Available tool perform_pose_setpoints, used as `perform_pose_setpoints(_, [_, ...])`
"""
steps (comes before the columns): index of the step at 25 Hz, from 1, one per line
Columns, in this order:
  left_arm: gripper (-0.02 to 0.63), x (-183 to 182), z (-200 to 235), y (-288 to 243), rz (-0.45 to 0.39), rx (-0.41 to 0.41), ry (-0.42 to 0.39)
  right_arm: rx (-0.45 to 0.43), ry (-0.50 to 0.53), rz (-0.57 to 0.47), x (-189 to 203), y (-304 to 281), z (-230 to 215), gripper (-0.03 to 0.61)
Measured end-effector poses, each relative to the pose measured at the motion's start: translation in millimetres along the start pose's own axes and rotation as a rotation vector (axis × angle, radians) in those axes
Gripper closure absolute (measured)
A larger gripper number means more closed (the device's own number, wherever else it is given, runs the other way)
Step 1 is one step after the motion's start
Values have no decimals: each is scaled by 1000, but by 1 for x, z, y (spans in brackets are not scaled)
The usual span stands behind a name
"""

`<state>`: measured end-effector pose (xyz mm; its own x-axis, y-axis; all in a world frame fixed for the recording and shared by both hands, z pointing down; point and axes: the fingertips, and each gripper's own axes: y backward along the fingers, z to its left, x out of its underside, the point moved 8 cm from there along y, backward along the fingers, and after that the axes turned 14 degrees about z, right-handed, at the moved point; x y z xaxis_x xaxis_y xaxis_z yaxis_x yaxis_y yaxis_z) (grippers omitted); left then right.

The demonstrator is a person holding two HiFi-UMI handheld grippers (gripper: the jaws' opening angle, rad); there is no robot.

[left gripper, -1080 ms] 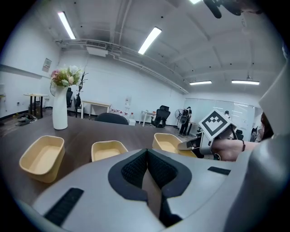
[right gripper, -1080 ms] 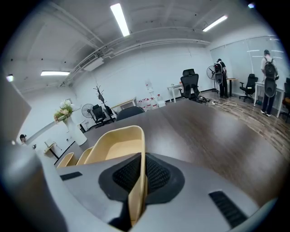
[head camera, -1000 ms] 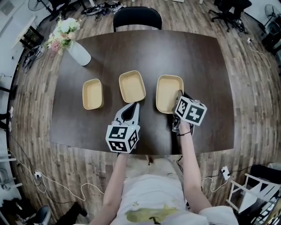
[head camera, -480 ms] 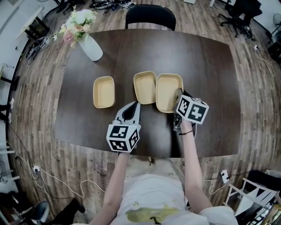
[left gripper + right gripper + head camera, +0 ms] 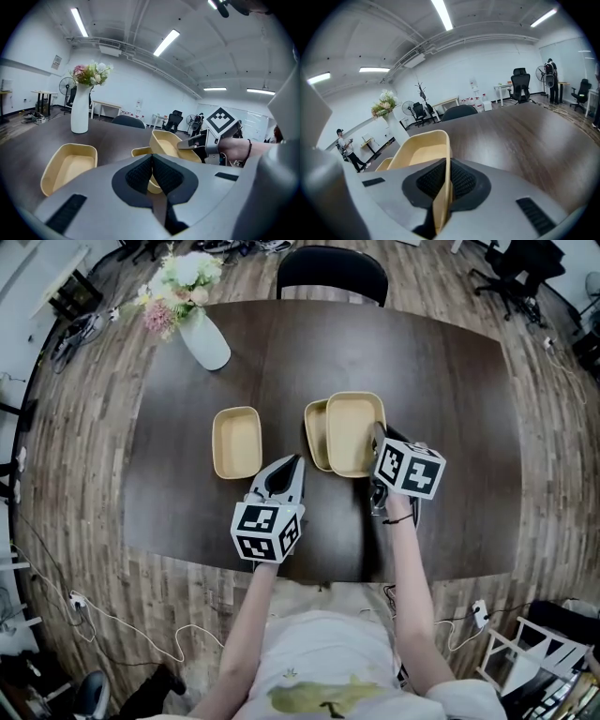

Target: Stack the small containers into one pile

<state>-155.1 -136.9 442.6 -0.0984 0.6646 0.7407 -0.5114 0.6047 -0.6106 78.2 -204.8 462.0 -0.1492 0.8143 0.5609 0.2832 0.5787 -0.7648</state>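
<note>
Tan plastic makes up all three small containers on the dark wooden table point(image 5: 450, 381). Both bare forearms reach forward from the person's body. The right gripper point(image 5: 378, 432) slants down and is clenched on the near rim of the largest container point(image 5: 354, 432), which overlaps the right part of the middle container point(image 5: 316, 432). The left gripper point(image 5: 296, 461) hangs over the near middle of the table, its jaws pressed together with nothing between them. The third container point(image 5: 236, 442) lies apart to the left.

Only the right gripper view shows the thin rim pinched between the ribbed pads point(image 5: 461, 180). Only the left gripper view shows the held container lifted and tilted above the middle one; whether they touch I cannot tell.

A white vase of flowers point(image 5: 208, 338) stands at the far left corner and a black chair point(image 5: 330, 273) at the far edge. The floor point(image 5: 75, 474) is wood plank, with a cable point(image 5: 131, 638) lying on it near left.
</note>
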Motion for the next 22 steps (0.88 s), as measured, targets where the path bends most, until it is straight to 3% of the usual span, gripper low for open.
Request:
perform_pose_setpoints(12, [589,0,29,-8,43,54,-17,-20,56,41,-4,-33,28,543])
perform_pose_setpoints(22, [589,2,29,-8,50,41,17,-37,84,105,-5,-44,22,545])
